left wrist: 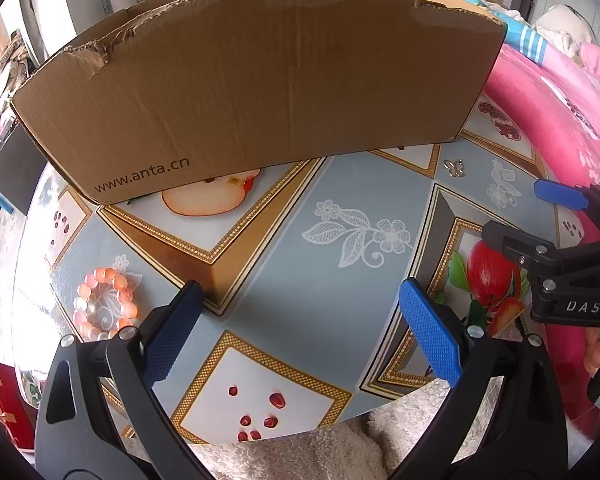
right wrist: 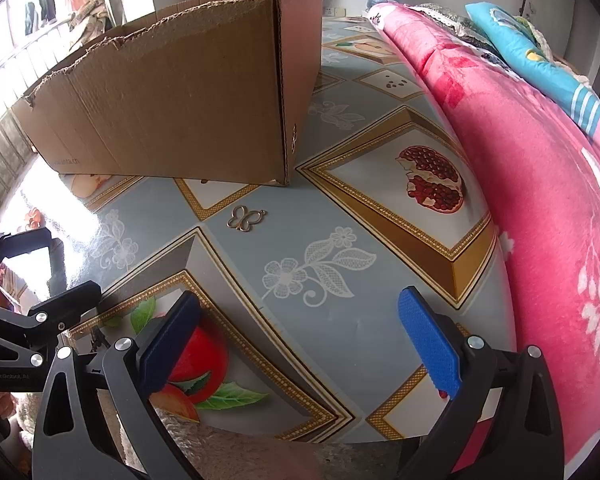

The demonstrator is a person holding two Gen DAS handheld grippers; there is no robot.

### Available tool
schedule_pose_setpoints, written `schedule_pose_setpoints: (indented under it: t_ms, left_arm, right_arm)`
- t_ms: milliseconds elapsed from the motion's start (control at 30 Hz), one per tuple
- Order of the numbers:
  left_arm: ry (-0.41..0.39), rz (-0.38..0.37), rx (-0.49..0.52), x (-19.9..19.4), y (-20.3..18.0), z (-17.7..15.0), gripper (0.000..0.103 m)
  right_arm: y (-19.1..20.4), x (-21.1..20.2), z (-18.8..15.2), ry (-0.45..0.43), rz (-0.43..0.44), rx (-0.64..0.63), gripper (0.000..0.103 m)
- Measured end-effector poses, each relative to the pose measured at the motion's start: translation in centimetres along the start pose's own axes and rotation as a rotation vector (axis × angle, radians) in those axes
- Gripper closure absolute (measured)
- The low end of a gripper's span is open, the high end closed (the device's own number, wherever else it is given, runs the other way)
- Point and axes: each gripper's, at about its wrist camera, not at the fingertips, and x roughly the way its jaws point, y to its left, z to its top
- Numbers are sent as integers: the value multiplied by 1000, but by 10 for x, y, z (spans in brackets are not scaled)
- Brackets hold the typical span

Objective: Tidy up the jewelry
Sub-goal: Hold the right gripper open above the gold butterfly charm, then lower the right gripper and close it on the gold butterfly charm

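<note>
A pink and pearl bead bracelet (left wrist: 105, 305) lies on the patterned table, just left of my left gripper (left wrist: 300, 308), which is open and holds nothing. A small silver butterfly pendant (right wrist: 246, 217) lies flat on the table ahead of my right gripper (right wrist: 300, 312), also open and empty. The same pendant (left wrist: 455, 168) shows far right in the left wrist view, near the box corner. A torn brown cardboard box (left wrist: 260, 84) stands upright at the back of the table; its inside is hidden. The right gripper (left wrist: 540, 224) shows at the right edge of the left wrist view.
The table (right wrist: 340, 208) wears a glossy cloth printed with fruit and lace flowers. A pink flowered blanket (right wrist: 540, 184) borders its right side, with a blue pillow (right wrist: 532, 52) behind. A white fluffy sleeve (left wrist: 300, 448) lies under the left gripper at the near edge.
</note>
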Motion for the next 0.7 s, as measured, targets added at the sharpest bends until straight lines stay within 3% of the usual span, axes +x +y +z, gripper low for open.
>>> schedule_pose_setpoints:
  t_ms: [700]
  left_arm:
    - [28, 16, -31, 4, -4, 11, 8]
  right_arm:
    - [0, 6, 8, 54, 2, 0, 6]
